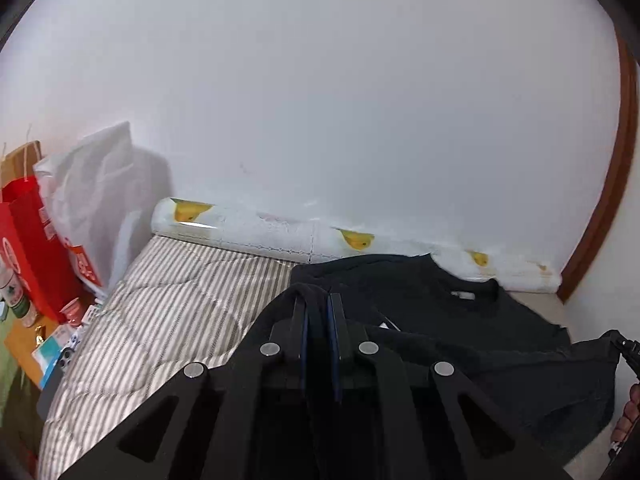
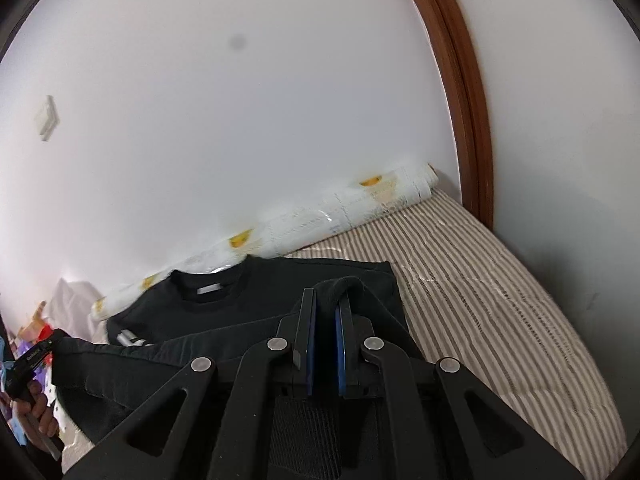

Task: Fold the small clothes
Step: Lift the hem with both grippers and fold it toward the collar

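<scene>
A small black top (image 1: 440, 304) with a round collar and white label lies on the striped bed, collar toward the wall. My left gripper (image 1: 317, 300) is shut on a bunched fold of its hem at the left side and holds it lifted. My right gripper (image 2: 326, 296) is shut on the other end of the hem (image 2: 340, 280), also lifted. The lower part of the top hangs stretched between the two grippers over the rest of the top (image 2: 240, 304). Each gripper shows at the edge of the other's view.
A striped quilt (image 1: 168, 312) covers the bed. A rolled white mat with yellow prints (image 1: 280, 236) lies along the white wall. Red and white bags (image 1: 36, 240) and clutter stand at the left. A brown door frame (image 2: 460, 92) rises at the right.
</scene>
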A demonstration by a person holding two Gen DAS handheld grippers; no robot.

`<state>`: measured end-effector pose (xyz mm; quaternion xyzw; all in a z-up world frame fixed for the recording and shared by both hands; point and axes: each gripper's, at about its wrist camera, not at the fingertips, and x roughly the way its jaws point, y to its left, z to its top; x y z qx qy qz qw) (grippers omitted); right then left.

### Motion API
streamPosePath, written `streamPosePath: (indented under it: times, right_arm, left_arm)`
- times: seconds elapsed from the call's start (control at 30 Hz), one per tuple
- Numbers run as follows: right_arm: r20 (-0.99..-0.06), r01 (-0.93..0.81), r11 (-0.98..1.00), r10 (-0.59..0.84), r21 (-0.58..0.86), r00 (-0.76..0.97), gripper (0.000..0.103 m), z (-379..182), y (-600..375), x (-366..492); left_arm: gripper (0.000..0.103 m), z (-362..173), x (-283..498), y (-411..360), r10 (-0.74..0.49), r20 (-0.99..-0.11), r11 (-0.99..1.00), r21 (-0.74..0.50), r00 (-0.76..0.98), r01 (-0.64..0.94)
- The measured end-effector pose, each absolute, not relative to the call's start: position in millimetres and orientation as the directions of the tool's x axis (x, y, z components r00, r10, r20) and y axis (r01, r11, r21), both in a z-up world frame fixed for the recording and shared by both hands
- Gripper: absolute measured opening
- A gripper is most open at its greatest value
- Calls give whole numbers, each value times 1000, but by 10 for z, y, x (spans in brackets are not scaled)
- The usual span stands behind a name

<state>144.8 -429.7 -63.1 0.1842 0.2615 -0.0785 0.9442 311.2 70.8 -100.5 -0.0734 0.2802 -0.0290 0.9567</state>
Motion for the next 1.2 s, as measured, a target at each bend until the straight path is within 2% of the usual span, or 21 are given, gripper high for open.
streamPosePath:
  times: [0.17,0.37,0.53,0.77,1.2]
  right_arm:
    - [-558,297,915,-101,274,824,8,-987,-4360,1789]
    - [-599,317,919,-121,233,791,8,-1250,-4372,1992]
    - [-616,314,938,-160,149,771,11,-1286,-4274,2043]
    - [-652,324,943,-202,72,731,12,-1350,-4199,2049]
    - [-675,342,939,-233,30,700,14,-1393,-4148,2082]
  left_arm:
    - [9,-1305,3344,565,-27,-565,997,-73,825,-17]
    - [12,-1671,3453,584,-3,-620,998,-53,785,-38]
    - [13,-1655,3431,520,30,-612,999,-9,790,-45]
    - [21,-1696,3480,498,50,-639,998,13,768,-54]
    - [26,-1721,3518,460,65,-651,998,41,757,-51]
